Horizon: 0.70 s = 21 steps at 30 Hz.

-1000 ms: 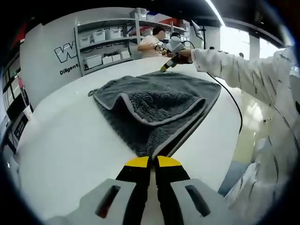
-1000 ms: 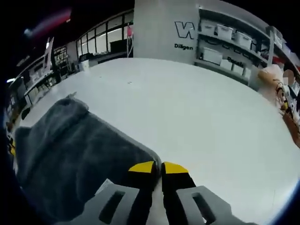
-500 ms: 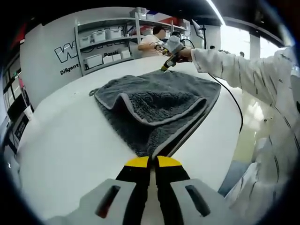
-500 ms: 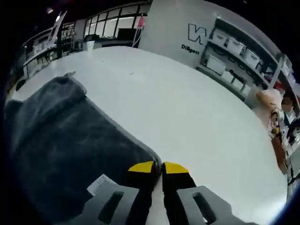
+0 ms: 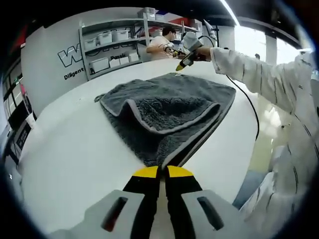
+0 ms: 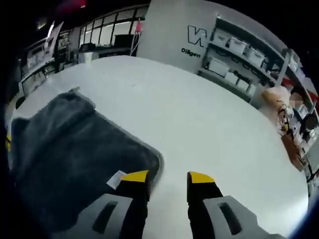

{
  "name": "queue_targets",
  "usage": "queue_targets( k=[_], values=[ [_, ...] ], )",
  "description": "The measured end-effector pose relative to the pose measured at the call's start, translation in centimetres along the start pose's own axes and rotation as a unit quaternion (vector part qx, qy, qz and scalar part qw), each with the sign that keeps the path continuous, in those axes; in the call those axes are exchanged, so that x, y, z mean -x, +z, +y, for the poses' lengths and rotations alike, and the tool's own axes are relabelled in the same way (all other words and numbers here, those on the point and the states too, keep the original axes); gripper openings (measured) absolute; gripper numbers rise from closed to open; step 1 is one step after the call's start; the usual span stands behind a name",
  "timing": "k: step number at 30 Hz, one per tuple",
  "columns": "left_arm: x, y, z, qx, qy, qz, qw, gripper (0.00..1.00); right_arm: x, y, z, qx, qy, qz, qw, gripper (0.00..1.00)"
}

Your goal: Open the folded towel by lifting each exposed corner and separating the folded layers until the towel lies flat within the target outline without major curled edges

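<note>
Left tool (image 5: 163, 172) clamps the near corner of the folded grey towel (image 5: 169, 107) on the white worktop (image 5: 75, 154). Right tool (image 6: 167, 175), jaws parted, holds nothing above the towel's far corner.

Left gripper (image 5: 163, 172) low with jaws pressed together. Right gripper (image 6: 167, 177) raised, jaws apart, apparently empty, held by a white-sleeved arm (image 5: 259, 74) reaching forward.

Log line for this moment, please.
towel: still folded | left hand-held gripper: shut on towel corner | right hand-held gripper: open, over far corner
</note>
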<state>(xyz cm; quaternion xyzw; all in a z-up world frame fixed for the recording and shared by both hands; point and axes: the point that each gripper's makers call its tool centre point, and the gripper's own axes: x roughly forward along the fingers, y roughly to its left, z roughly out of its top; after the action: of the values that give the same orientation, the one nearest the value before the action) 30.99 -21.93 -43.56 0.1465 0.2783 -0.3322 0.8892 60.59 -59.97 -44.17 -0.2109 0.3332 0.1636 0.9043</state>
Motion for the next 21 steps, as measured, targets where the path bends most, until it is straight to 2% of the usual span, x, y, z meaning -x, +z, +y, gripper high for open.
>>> queue_targets(
  k=[2, 5, 6, 8, 9, 10, 11, 12, 14, 16, 17, 18, 21],
  values=[
    [0.0, 0.0, 0.0, 0.0, 0.001, 0.0, 1.0, 0.04, 0.5, -0.1, -0.5, -0.009, -0.012, 0.004, 0.9999, 0.29],
    [-0.1, 0.0, 0.0, -0.001, 0.002, 0.001, 1.0, 0.04, 1.8, -0.4, -1.1, -0.013, -0.026, 0.009, 0.9996, 0.4],
    [-0.1, 0.0, 0.0, -0.002, 0.002, 0.002, 1.0, 0.04, 2.9, -0.4, -1.2, -0.018, -0.024, -0.001, 0.9995, 0.44],
    [-0.1, 0.0, -0.1, -0.003, 0.002, 0.002, 1.0, 0.04, 3.3, -0.4, -1.2, -0.024, -0.023, -0.005, 0.9994, 0.49],
    [-0.1, 0.0, -0.1, -0.003, 0.002, 0.003, 1.0, 0.04, 5.3, -0.7, -0.6, -0.05, -0.005, -0.015, 0.9986, 0.5],
    [-0.1, 0.0, -0.1, -0.004, 0.002, 0.003, 1.0, 0.04, 5.6, -0.7, -0.5, -0.05, -0.004, -0.018, 0.9986, 0.51],
    [-0.1, 0.0, -0.1, -0.012, 0.001, 0.002, 0.9999, 0.04, 6.5, -1.0, -0.1, -0.049, 0.003, -0.021, 0.9986, 0.53],
    [-0.2, 0.0, -0.1, -0.015, 0.003, 0.002, 0.9999, 0.04, 8.3, -2.0, 1.3, -0.052, 0.025, -0.013, 0.9982, 0.57],
    [-0.2, 0.0, -0.1, -0.016, 0.003, 0.001, 0.9999, 0.04, 10.1, -3.3, 3.0, -0.039, 0.047, 0.01, 0.9981, 0.6],
    [-0.2, 0.0, -0.1, -0.014, 0.003, -0.001, 0.9999, 0.04, 13.5, -5.3, 5.0, -0.037, 0.058, 0.013, 0.9975, 0.63],
    [-0.2, 0.0, -0.1, -0.014, 0.003, -0.001, 0.9999, 0.04, 14.0, -5.7, 5.5, -0.037, 0.063, 0.018, 0.9972, 0.64],
    [-0.2, 0.0, -0.1, -0.019, 0.003, 0.0, 0.9998, 0.04, 16.5, -7.6, 7.8, -0.036, 0.073, 0.02, 0.9965, 0.67],
    [-0.2, 0.0, -0.1, -0.02, 0.003, -0.001, 0.9998, 0.04, 17.8, -9.6, 9.2, -0.03, 0.072, 0.035, 0.9963, 0.77]
  ],
)
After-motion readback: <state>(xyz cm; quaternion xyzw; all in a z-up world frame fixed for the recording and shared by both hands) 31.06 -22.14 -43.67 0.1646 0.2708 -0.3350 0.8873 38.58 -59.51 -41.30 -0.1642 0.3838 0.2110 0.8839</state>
